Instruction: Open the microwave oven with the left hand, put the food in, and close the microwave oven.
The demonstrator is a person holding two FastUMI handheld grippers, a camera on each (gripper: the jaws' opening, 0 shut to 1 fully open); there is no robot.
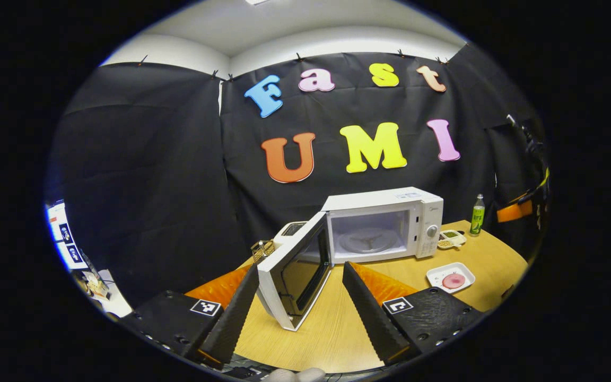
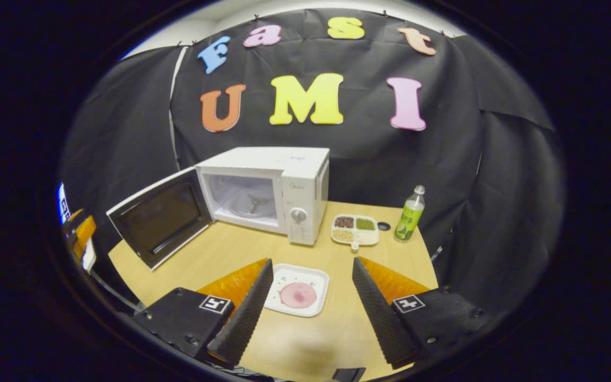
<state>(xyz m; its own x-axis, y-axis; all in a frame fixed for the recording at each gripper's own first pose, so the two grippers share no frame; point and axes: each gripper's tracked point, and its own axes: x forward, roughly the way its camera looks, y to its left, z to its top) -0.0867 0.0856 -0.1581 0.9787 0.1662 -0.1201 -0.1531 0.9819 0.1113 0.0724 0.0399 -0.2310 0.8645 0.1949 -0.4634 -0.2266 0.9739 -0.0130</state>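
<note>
Between spread right tongs point(image 2: 305, 297), plate w/ food point(image 2: 297, 290); left tongs point(image 1: 300, 297) released by microwave door point(image 1: 295, 270).

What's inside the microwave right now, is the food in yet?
Not yet. The microwave cavity holds just its glass turntable. The pink food sits on its white plate on the table. The cavity's right corner is hidden.

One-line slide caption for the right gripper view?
Open right gripper hovers over plate of food; microwave door open.
</note>
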